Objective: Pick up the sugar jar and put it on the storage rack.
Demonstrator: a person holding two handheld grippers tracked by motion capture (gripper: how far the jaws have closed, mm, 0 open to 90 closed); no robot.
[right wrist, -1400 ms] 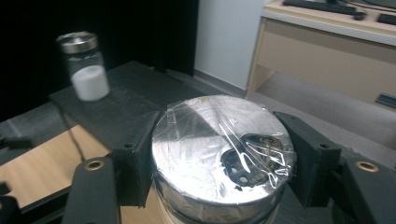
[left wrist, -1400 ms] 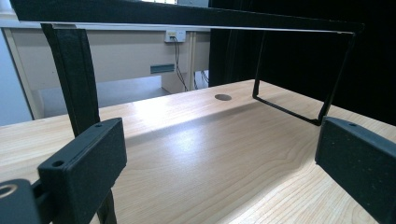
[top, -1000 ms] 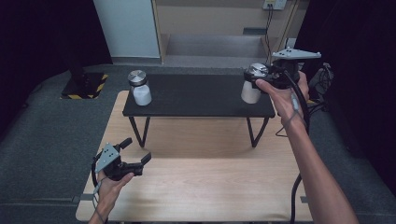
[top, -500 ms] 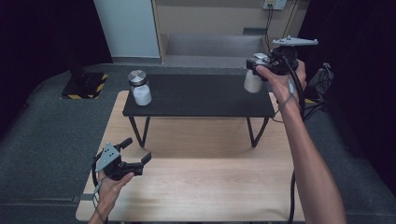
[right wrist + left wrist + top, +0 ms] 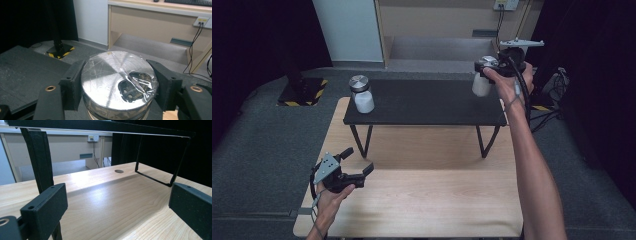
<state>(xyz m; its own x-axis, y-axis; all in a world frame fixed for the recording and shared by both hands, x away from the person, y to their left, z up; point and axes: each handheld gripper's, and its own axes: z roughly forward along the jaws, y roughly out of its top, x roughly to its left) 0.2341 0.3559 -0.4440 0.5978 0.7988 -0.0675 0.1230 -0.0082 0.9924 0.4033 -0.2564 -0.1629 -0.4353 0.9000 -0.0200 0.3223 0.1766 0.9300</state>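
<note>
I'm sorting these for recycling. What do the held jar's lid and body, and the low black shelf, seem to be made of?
The lid looks like brushed metal: silvery, with radial streaks of glare, and clear film stuck on top. The jar body appears to be white plastic or glass; it is too small to tell. The shelf has a matte black top on thin black legs, likely painted metal.

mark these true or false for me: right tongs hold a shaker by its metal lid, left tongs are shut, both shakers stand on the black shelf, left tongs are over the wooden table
1. The right tongs hold a shaker by its metal lid: true.
2. The left tongs are shut: false, they are open with nothing between them.
3. Both shakers stand on the black shelf: false, only the other shaker stands there; the held one is lifted at the shelf's right end.
4. The left tongs are over the wooden table: true.
</note>
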